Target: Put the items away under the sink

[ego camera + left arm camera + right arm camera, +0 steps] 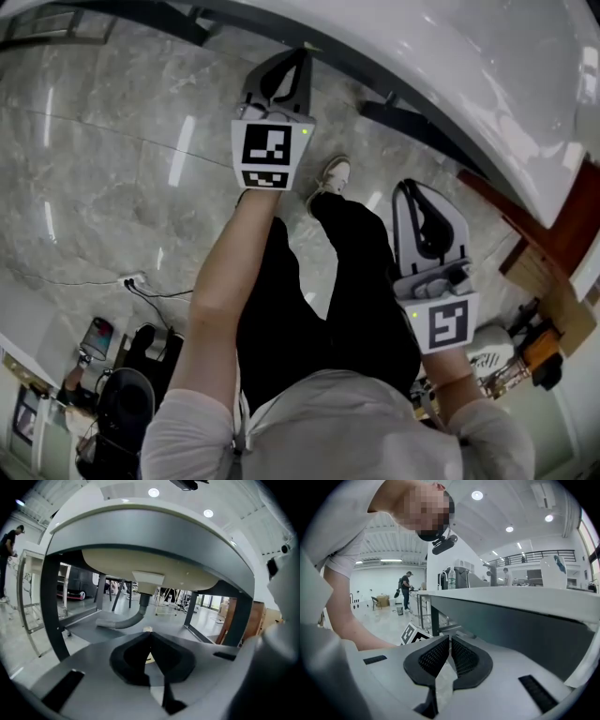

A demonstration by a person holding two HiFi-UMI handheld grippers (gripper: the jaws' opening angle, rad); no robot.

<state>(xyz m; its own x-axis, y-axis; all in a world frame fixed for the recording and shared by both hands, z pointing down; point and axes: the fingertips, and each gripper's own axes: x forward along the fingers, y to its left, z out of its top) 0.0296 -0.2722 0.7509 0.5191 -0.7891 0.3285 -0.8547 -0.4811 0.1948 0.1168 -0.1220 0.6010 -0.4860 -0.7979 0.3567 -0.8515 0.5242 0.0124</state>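
Observation:
My left gripper [302,52] points at the open space under the white sink counter [450,66]. In the left gripper view the left gripper [151,634] has its jaws shut with nothing between them. Ahead are the pale underside of the basin [154,566], a grey drain hose [125,621] and a low grey shelf [86,630]. A small pale object [147,629] lies on the shelf just past the tips; I cannot tell what it is. My right gripper [407,186] hangs lower right, beside the counter. Seen in its own view, the right gripper [449,638] is shut and empty.
Dark frame legs [50,606] stand at the sides of the sink opening. A brown wooden cabinet [562,234] is at the right of the sink. The person's legs and a white shoe [335,173] are on the marble floor below. A bottle and containers [451,579] stand on the counter.

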